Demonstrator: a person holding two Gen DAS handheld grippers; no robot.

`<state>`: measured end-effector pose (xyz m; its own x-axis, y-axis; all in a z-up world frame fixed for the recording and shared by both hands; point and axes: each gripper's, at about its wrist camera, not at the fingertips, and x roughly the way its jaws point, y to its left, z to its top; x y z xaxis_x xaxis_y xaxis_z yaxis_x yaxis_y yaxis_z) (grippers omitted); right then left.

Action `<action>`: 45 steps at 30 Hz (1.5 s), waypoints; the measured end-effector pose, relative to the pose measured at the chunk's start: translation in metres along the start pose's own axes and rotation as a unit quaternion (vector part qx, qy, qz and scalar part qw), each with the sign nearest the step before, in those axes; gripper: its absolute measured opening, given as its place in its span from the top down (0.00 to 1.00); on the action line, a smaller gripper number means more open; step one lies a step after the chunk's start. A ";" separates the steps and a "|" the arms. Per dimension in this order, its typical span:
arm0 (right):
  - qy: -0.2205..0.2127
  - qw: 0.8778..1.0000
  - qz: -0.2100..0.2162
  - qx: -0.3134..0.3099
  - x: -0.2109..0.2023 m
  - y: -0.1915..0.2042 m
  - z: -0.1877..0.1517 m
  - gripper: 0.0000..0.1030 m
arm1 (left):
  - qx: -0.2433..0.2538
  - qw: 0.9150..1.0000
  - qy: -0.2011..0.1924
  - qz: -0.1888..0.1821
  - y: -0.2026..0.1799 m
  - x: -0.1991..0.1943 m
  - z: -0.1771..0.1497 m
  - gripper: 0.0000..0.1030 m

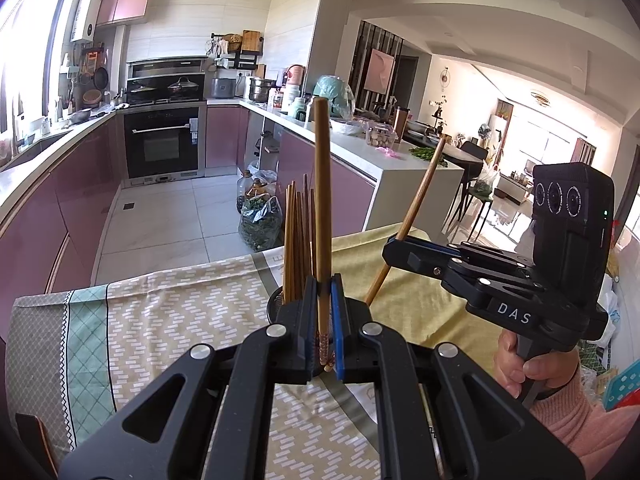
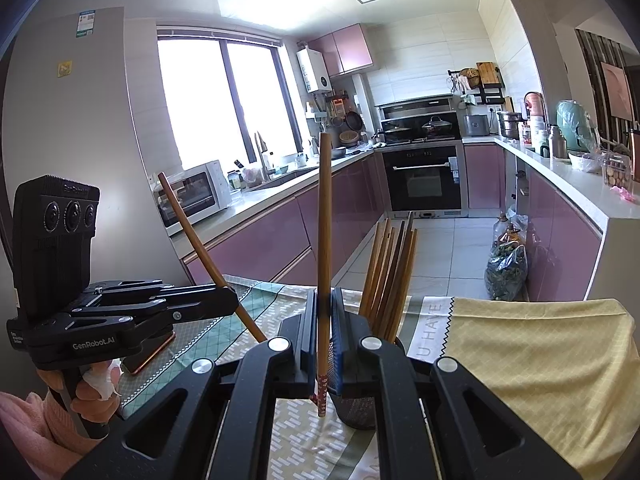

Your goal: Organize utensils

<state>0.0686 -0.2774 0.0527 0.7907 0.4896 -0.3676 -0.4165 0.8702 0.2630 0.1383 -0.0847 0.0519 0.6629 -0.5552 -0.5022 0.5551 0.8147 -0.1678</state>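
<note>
Through the left wrist camera we saw our left claw clenched on a long brown wooden chopstick, held almost upright with its patterned tip low between the jaws. Just behind it stood the dark mesh utensil holder, already carrying a bundle of brown chopsticks, on the tabletop under a patterned green and beige cloth. To the side, our right claw gripped a second wooden chopstick, tilted.

Through the right wrist camera that second chopstick stood nearly vertical in the clenched right claw, its tip just beside the holder rather than over it. The left claw showed at the left, pinching its stick at a slant.

We judged the main risk to be a missed drop: released from there, the right stick would land on the cloth. The two sticks could also collide over the narrow mouth, or nudge the light holder over.
</note>
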 end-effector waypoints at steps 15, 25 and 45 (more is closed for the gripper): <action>-0.002 1.000 0.000 0.000 -0.001 -0.001 0.002 0.94 | 0.003 1.000 -0.002 -0.001 -0.004 0.001 0.002 0.93; -0.003 1.000 0.002 -0.002 0.000 0.001 0.009 0.94 | 0.004 1.000 -0.005 -0.003 -0.003 -0.002 0.006 0.93; -0.012 1.000 0.005 -0.009 -0.002 0.007 0.016 0.94 | 0.011 1.000 -0.017 -0.005 -0.008 -0.011 0.016 0.93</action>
<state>0.0708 -0.2732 0.0696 0.7970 0.4970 -0.3431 -0.4325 0.8662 0.2502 0.1345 -0.0873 0.0721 0.6733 -0.5692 -0.4719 0.5728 0.8051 -0.1538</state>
